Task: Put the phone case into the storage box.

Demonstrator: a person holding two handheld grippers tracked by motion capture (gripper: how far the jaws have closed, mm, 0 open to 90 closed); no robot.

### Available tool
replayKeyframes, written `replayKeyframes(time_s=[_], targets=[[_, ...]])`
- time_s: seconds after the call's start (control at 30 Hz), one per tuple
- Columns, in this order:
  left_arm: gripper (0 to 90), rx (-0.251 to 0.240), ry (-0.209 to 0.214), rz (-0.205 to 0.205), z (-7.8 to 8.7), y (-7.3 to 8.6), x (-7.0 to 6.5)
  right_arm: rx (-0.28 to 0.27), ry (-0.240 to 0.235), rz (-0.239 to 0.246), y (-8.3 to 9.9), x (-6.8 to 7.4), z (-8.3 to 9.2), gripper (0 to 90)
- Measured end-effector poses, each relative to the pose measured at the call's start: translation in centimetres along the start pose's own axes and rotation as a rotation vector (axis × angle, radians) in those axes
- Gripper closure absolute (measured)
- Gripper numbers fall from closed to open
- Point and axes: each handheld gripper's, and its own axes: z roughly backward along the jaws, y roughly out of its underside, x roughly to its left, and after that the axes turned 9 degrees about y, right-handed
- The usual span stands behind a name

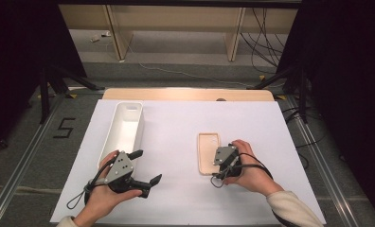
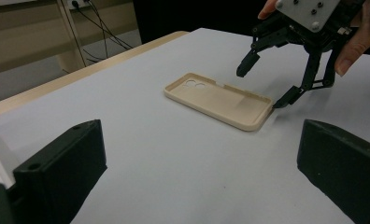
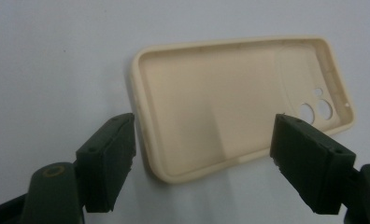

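Beige phone case [image 3: 230, 102], hollow side up, between right gripper's [image 3: 204, 154] released fingers

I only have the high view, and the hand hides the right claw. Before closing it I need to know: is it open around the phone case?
Observer: Yes. In the right gripper view the right claw is open, with its jaws on either side of the near short end of the phone case.
Operator: Are both jaws down at table level?
Observer: No. The left gripper view shows one jaw tip low at the case's end corner and the other raised above the case.
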Motion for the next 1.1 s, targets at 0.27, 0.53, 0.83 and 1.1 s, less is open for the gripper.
replayKeyframes(time_s=[0.27, 0.53, 0.83, 1.1], targets=[[0.8, 0.001, 0.001, -0.001, 0.0, 0.0, 0.0, 0.056, -0.015, 0.061, -1.0, 0.2, -0.6, 23.9], [0.8, 0.000, 0.002, -0.001, 0.0, 0.0, 0.0, 0.097, -0.025, 0.115, -1.9, 0.3, -1.1, 24.7], [0.9, 0.002, 0.006, -0.003, 0.0, 0.0, 0.0, 0.136, -0.031, 0.164, -2.6, 0.5, -1.6, 25.1], [1.0, 0.002, 0.007, -0.002, -0.1, 0.0, -0.1, 0.173, -0.046, 0.191, -3.2, 0.5, -1.8, 26.9]])
